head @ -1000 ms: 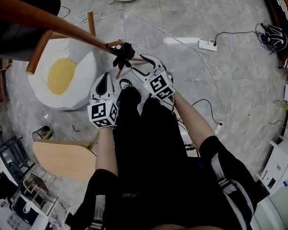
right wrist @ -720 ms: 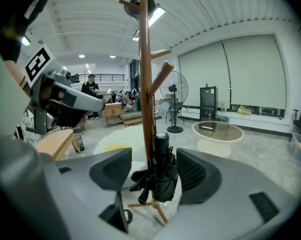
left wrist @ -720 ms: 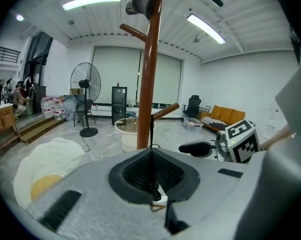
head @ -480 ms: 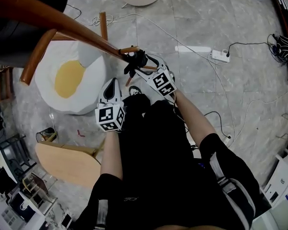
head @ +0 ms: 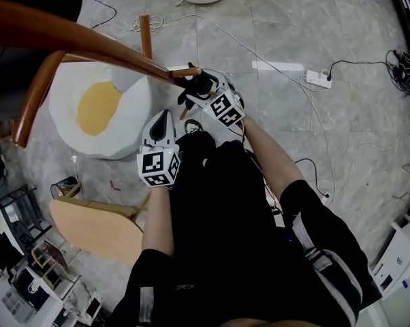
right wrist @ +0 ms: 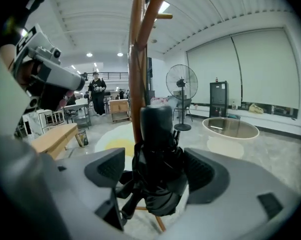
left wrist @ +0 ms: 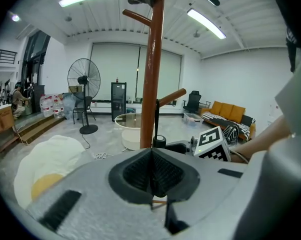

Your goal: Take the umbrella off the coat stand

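Note:
The folded black umbrella (head: 192,84) (right wrist: 158,154) stands upright against the low pegs of the brown wooden coat stand (head: 103,43) (right wrist: 136,59). My right gripper (head: 199,91) (right wrist: 155,171) has the umbrella between its jaws. The jaws are opening, and a gap shows between each pad and the fabric. My left gripper (head: 161,120) (left wrist: 153,171) hangs just left of it with its pads together, pointing at the stand's pole (left wrist: 154,74). I cannot tell whether the thin dark line above its pads is a cord.
A white beanbag with a yellow centre (head: 99,114) lies left of the stand. A light wooden tabletop (head: 99,227) sits at the lower left. A power strip (head: 317,79) and cables cross the floor on the right. A person (right wrist: 96,86) stands far off.
My right gripper has come down closer to the stand's low pegs with the umbrella. The left gripper has sunk a little.

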Action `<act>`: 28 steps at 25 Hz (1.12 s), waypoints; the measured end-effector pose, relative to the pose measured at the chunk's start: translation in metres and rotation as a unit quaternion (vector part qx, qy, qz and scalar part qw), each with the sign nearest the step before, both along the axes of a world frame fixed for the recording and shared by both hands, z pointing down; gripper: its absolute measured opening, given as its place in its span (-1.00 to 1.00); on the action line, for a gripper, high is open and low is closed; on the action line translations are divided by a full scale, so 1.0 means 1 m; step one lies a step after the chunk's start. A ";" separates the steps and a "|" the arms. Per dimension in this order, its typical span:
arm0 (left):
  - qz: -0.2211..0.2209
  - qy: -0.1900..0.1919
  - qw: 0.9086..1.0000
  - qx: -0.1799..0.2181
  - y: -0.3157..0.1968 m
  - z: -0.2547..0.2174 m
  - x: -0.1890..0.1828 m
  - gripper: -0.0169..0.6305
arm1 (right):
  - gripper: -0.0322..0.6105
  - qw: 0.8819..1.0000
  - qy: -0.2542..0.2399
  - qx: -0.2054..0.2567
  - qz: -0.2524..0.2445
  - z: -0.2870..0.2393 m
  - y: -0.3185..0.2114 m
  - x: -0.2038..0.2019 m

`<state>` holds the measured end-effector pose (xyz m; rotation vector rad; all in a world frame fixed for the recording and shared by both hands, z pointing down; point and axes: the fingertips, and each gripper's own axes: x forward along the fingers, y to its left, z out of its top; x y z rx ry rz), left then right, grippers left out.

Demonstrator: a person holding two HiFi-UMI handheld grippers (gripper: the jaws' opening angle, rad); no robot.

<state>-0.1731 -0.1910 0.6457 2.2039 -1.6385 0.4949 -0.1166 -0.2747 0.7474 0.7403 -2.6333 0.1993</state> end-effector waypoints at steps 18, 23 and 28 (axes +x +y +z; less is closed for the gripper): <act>0.010 0.006 0.999 -0.044 0.023 0.003 0.008 -0.93 | -0.20 0.999 0.026 -0.010 -0.046 0.013 -0.003 -0.008; 0.013 0.008 0.999 -0.052 0.024 -0.007 0.014 -0.93 | -0.23 0.999 0.011 -0.028 -0.017 -0.006 0.002 -0.005; 0.006 0.014 0.998 -0.056 0.023 -0.020 0.011 -0.93 | -0.24 0.999 0.024 -0.039 0.001 -0.023 0.003 -0.003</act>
